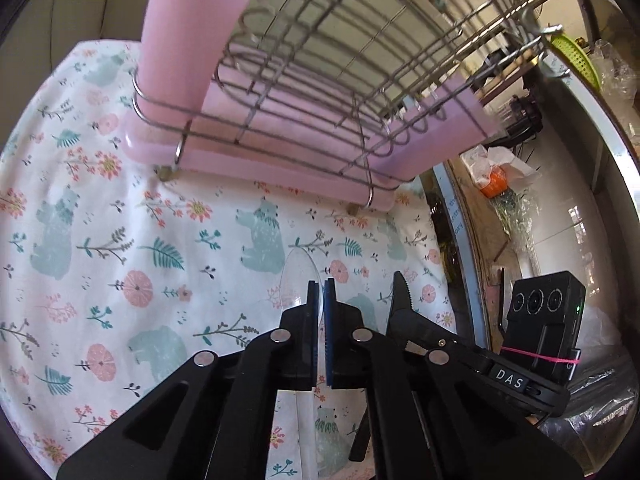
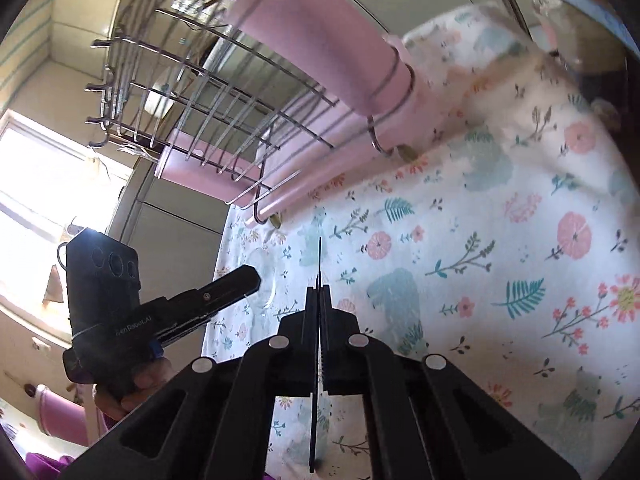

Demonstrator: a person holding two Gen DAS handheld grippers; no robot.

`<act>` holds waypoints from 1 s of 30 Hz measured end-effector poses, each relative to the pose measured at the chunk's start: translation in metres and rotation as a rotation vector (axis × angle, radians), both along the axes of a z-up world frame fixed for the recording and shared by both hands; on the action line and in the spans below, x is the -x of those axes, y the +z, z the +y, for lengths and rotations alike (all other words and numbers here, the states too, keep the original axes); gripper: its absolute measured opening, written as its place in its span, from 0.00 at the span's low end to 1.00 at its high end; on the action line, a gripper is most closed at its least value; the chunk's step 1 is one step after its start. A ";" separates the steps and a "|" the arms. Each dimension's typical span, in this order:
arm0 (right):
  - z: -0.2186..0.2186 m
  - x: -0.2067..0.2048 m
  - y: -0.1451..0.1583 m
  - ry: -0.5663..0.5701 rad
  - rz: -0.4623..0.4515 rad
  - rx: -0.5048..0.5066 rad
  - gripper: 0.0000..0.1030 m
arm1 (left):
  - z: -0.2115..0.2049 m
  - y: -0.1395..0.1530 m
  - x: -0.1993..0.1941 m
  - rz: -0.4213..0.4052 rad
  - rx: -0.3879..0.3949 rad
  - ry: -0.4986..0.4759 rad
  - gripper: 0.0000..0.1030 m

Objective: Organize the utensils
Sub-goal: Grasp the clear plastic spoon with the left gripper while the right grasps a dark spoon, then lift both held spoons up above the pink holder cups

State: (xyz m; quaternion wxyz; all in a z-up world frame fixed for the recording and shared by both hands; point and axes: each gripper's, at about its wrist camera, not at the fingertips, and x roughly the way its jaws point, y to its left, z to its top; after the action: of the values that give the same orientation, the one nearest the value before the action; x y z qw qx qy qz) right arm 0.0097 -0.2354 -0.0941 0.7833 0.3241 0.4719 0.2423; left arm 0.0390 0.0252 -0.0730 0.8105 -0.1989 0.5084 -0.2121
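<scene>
Left tool clamped shut on the handle of a clear plastic spoon. Bowl of the spoon sticking out just past the fingertips, above the floral cloth covering the bench, in front of the wire dish rack and clear of it. Handle running back between the blue-lined pads and out beneath them.

Right tool likewise closed tight, gripping a black knife. Edge-on and razor thin in the right wrist view, tip aimed toward the near corner of the rack; from the left wrist view, a serrated edge plain along the blade. Knife off the cloth, short of the rack, touching nothing but the pads.

Both tools side by side in front of the rack, close together yet apart, spoon to the left of knife. Left tool's grip wrapped by a hand, seen low at the left of the right wrist view.

On the rack: a pink drip tray under the wires and a tall pink cup hung upright in a wire ring at one end. Inside of the cup hidden from both views. Nothing readable among the rack's wires.
</scene>
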 end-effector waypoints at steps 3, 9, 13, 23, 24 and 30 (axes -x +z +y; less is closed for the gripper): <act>-0.002 0.005 0.010 -0.009 -0.047 0.035 0.01 | 0.006 0.012 0.003 -0.040 -0.001 0.018 0.01; -0.019 0.014 0.031 -0.039 -0.135 0.091 0.01 | 0.022 0.042 0.013 -0.158 -0.012 0.062 0.01; -0.026 0.016 0.046 -0.067 -0.195 0.120 0.01 | 0.034 0.062 0.020 -0.234 -0.015 0.093 0.01; -0.027 0.012 0.094 -0.124 -0.389 0.217 0.01 | 0.056 0.098 0.033 -0.387 -0.018 0.172 0.01; -0.028 0.011 0.103 -0.137 -0.421 0.226 0.01 | 0.056 0.101 0.033 -0.397 -0.019 0.180 0.01; -0.039 0.007 0.146 -0.213 -0.585 0.244 0.01 | 0.074 0.127 0.034 -0.489 -0.008 0.249 0.01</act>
State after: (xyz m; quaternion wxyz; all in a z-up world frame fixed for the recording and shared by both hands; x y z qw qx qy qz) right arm 0.0030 -0.2743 0.0523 0.9395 0.1924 0.2158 0.1835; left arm 0.0046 0.0993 0.0537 0.9298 -0.1995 0.2700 -0.1507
